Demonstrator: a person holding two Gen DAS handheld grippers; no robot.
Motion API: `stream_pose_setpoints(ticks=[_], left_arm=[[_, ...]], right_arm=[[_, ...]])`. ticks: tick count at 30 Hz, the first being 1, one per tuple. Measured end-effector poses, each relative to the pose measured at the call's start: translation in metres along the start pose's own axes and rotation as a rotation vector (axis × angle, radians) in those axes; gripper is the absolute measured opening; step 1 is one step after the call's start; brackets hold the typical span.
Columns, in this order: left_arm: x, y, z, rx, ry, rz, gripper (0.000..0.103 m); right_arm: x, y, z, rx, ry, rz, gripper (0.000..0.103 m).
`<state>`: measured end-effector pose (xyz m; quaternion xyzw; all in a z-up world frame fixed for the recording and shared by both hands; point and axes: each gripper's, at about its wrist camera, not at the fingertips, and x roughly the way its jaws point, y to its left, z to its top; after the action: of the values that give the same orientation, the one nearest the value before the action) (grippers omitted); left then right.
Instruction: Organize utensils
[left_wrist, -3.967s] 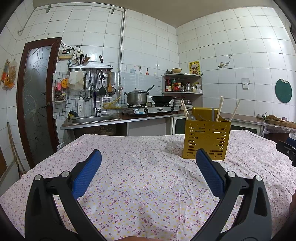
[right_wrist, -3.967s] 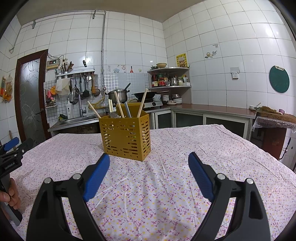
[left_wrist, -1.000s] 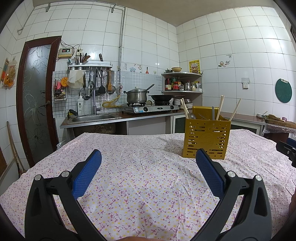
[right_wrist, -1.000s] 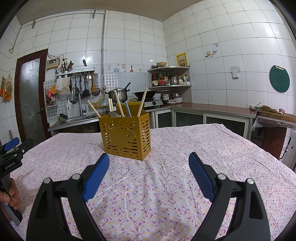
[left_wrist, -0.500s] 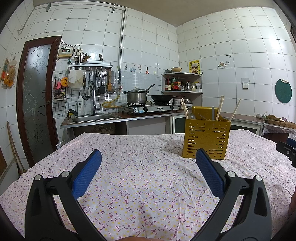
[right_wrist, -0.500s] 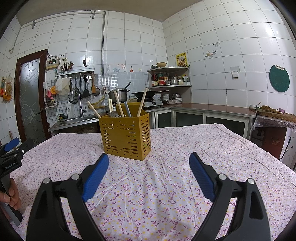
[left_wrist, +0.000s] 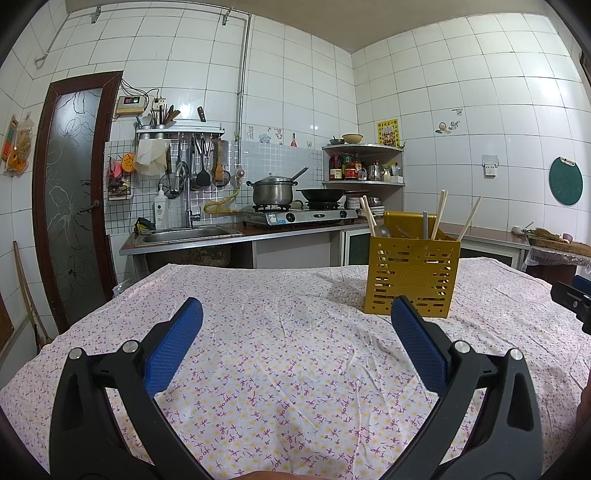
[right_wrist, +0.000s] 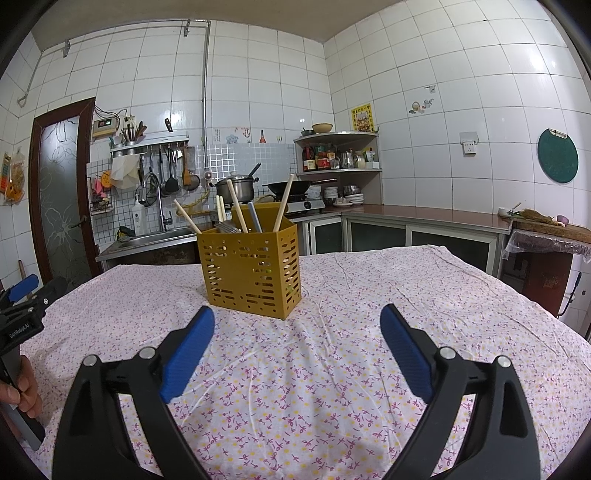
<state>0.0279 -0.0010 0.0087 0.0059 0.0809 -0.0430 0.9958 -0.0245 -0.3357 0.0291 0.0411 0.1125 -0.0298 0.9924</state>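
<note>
A yellow slotted utensil holder (left_wrist: 412, 275) (right_wrist: 251, 267) stands upright on the flowered tablecloth (left_wrist: 280, 354) (right_wrist: 351, 295). Wooden chopsticks (right_wrist: 282, 203) (left_wrist: 439, 214) and metal cutlery (right_wrist: 255, 218) stick out of its top. My left gripper (left_wrist: 295, 314) hovers open over the cloth, with the holder ahead and to the right. My right gripper (right_wrist: 297, 325) is open too, a short way in front of the holder, with nothing between its blue pads. The left tool, held by a hand (right_wrist: 22, 391), shows at the left edge of the right wrist view.
Behind the table runs a counter with a sink (left_wrist: 188, 234), a gas stove bearing a pot (left_wrist: 273, 192) and a wok (left_wrist: 321, 194). A corner shelf of bottles (left_wrist: 362, 170), hanging ladles (left_wrist: 201, 162) and a brown door (left_wrist: 70, 199) line the tiled walls.
Nothing has visibly changed; both grippers hold still and open, and the holder stays where it was.
</note>
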Motion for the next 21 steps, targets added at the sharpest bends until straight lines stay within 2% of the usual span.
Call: stream_pose_setpoints(ticks=[21], left_arm=[[0.0006, -0.0003, -0.0005, 0.0, 0.001, 0.0, 0.098]], right_arm=[[-0.0008, 0.0014, -0.001, 0.0, 0.003, 0.0, 0.091]])
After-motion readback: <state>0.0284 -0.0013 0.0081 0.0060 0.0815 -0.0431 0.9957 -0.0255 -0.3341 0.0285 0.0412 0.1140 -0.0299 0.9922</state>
